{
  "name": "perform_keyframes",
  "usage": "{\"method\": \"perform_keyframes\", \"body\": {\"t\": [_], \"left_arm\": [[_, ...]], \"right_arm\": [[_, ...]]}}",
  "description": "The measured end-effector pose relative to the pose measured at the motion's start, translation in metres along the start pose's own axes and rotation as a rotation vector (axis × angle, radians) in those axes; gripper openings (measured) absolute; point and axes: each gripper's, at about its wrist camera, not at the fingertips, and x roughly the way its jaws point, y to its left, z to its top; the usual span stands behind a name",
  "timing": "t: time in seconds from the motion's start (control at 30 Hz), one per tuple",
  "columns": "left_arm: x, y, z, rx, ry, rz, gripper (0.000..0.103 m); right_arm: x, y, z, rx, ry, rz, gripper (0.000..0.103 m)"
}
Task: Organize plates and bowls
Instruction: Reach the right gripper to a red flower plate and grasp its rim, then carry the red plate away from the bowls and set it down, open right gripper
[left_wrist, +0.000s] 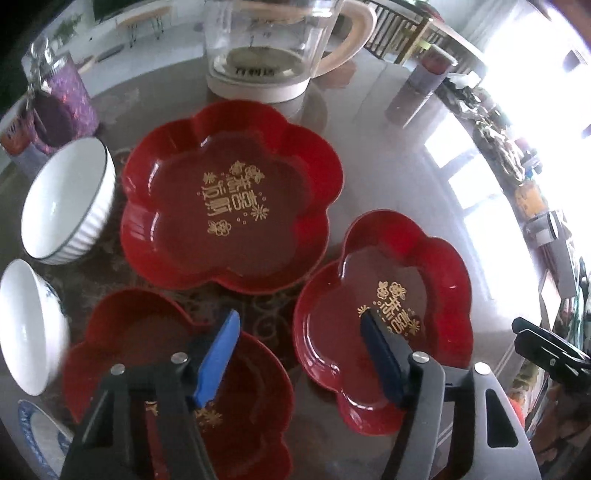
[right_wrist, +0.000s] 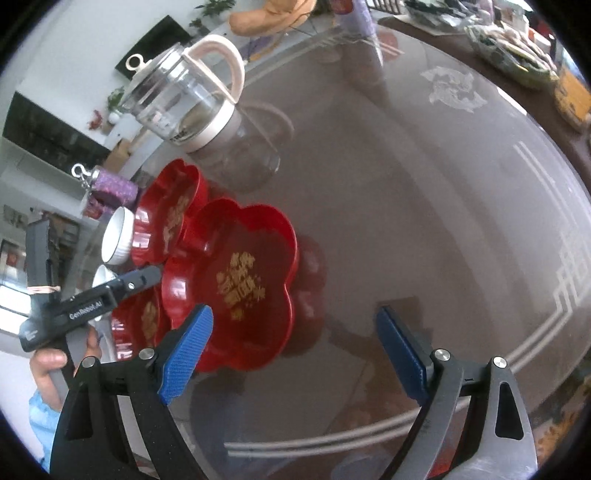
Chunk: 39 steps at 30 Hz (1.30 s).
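Three red flower-shaped plates with gold characters lie on the glass table: a large one (left_wrist: 229, 195) in the middle, one at the right (left_wrist: 384, 291), one at the near left (left_wrist: 173, 373). Two white bowls (left_wrist: 68, 206) (left_wrist: 29, 325) stand at the left. My left gripper (left_wrist: 299, 354) is open and empty, hovering over the gap between the two near plates. My right gripper (right_wrist: 295, 347) is open and empty, just right of the nearest red plate (right_wrist: 236, 284). The left gripper's body (right_wrist: 92, 299) shows in the right wrist view.
A glass kettle with a cream handle (left_wrist: 273, 48) stands behind the plates. A purple patterned jar (left_wrist: 62, 103) is at the far left. A blue-and-white plate edge (left_wrist: 40, 432) shows at the bottom left. Clutter lines the table's far right edge (left_wrist: 506, 147).
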Motion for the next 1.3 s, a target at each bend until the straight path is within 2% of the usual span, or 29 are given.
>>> {"method": "perform_keyframes", "body": {"t": [0.1,0.13,0.17,0.23,0.37,0.5,0.53,0.57,0.6,0.73,0.9,1.07,1.13,1.3], "left_arm": [[0.005,-0.002,0.002,0.0,-0.004,0.005,0.054],[0.008,-0.002,0.002,-0.012,0.011,-0.02,0.05],[0.009,-0.003,0.001,-0.018,0.018,-0.029,0.05],[0.011,-0.006,0.0,-0.015,0.017,-0.02,0.05],[0.018,-0.006,-0.003,-0.023,0.025,-0.024,0.043],[0.025,-0.008,-0.002,-0.035,0.039,-0.024,0.028],[0.026,-0.009,-0.003,-0.037,0.039,-0.012,0.023],[0.027,-0.01,-0.005,-0.036,0.032,0.009,0.021],[0.026,-0.01,-0.006,-0.037,0.029,0.017,0.018],[0.01,-0.017,-0.021,-0.04,0.005,-0.004,0.017],[-0.021,-0.053,-0.062,-0.002,-0.068,-0.048,0.017],[-0.002,-0.091,-0.105,0.011,-0.076,-0.056,0.017],[0.008,-0.101,-0.115,0.012,-0.08,-0.057,0.017],[0.013,-0.119,-0.122,0.048,-0.131,-0.021,0.018]], "right_arm": [[0.013,0.005,0.004,-0.022,0.017,-0.01,0.084],[0.019,0.007,0.006,-0.03,0.028,-0.018,0.07],[0.023,0.007,0.008,-0.029,0.034,-0.022,0.045],[0.03,0.007,0.01,-0.035,0.048,-0.042,0.028],[0.042,0.005,0.009,-0.05,0.07,-0.055,0.038],[0.06,0.007,0.006,-0.071,0.118,-0.054,0.038],[0.063,0.008,0.005,-0.079,0.122,-0.056,0.029],[0.065,0.009,0.003,-0.087,0.122,-0.053,0.014],[0.066,0.01,0.002,-0.093,0.12,-0.071,0.011],[0.054,0.01,-0.003,-0.143,0.106,-0.093,0.01],[0.02,0.003,-0.009,-0.249,0.088,-0.17,0.011],[0.005,-0.024,-0.013,-0.286,0.073,-0.25,0.013],[0.0,-0.035,-0.013,-0.292,0.057,-0.275,0.013],[-0.004,-0.052,-0.014,-0.29,0.003,-0.274,0.016]]}}
